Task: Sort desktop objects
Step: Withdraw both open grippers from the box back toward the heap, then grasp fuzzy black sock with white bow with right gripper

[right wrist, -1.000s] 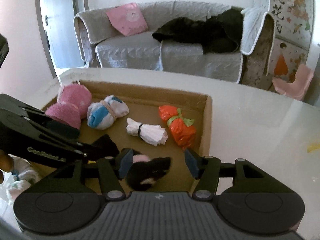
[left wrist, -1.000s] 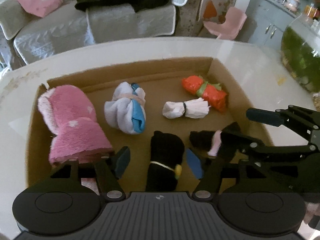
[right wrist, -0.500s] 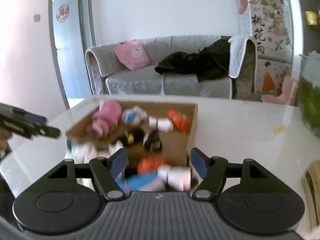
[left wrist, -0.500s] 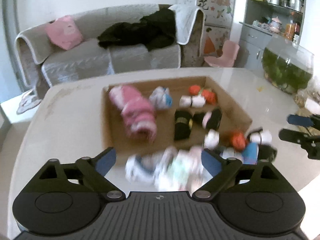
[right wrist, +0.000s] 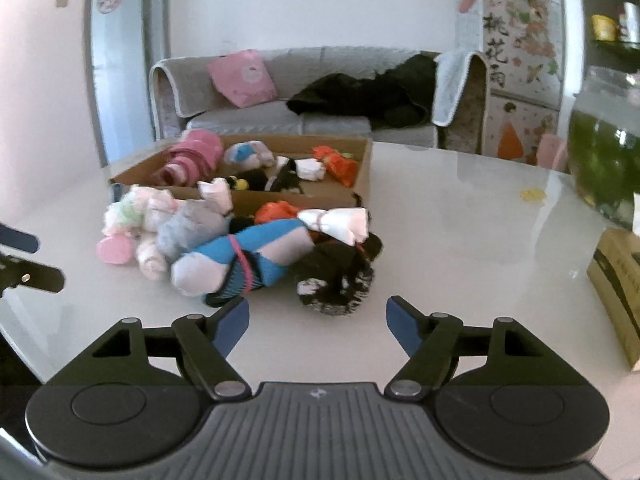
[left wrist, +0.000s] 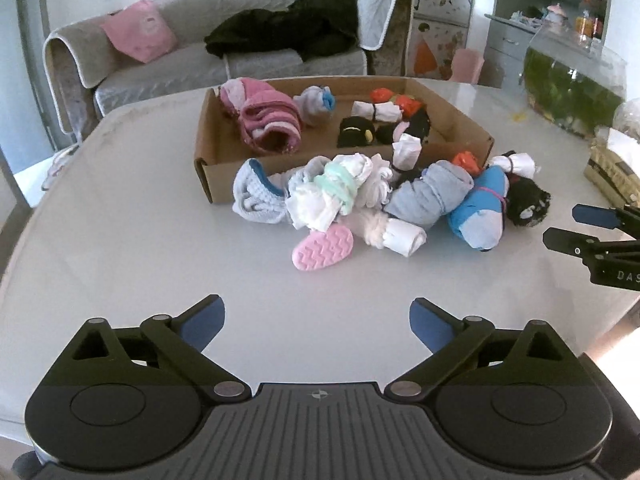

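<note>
sock bundles (left wrist: 384, 200) heaped on white table (left wrist: 120, 264) just in front of cardboard box (left wrist: 208, 176) holding more rolls | left gripper (left wrist: 316, 322) jaws wide apart, just been opening, nothing between | right gripper (right wrist: 316, 322) jaws apart, just been opening, empty, near black sock (right wrist: 336, 276)

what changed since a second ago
Both grippers pulled back out of the cardboard box to the near side of the table. The left gripper let go of a black sock roll, and the right gripper of its dark bundle; both jaws have just been opening, empty. The loose pile is untouched.
</note>
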The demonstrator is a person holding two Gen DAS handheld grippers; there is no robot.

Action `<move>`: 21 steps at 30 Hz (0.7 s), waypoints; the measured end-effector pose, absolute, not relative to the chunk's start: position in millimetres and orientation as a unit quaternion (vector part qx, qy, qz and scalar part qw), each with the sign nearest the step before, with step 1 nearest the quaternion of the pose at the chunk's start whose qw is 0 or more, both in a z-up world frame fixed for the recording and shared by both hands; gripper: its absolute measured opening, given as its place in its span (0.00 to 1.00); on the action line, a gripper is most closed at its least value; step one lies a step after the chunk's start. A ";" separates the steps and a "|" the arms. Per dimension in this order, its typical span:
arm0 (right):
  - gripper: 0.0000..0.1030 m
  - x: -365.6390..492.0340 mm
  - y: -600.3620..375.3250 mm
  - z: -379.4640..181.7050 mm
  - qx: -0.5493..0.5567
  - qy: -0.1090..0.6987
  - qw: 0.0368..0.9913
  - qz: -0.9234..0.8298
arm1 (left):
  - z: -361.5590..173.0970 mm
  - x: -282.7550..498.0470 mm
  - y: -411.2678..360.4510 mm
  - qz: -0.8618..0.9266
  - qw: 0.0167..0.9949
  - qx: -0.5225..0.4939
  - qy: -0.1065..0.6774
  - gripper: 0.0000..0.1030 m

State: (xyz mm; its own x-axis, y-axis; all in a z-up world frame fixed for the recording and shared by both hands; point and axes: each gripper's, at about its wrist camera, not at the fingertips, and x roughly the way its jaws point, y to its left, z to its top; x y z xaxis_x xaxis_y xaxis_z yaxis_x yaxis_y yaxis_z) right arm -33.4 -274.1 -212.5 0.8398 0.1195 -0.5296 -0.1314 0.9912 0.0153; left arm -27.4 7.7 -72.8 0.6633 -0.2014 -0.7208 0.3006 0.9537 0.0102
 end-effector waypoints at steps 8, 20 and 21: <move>0.73 -12.6 -272.0 -225.6 -0.011 0.277 0.960 0.047 | -89.5 -4.5 4.4 -0.107 0.912 0.060 0.392 0.99; 0.79 -13.5 -270.4 -230.5 -0.010 0.297 0.954 0.038 | -108.0 8.3 12.1 -0.084 0.906 0.042 0.412 1.00; 0.80 -13.1 -270.3 -230.2 -0.009 0.301 0.953 0.036 | -108.3 8.2 12.2 -0.084 0.907 0.044 0.411 1.00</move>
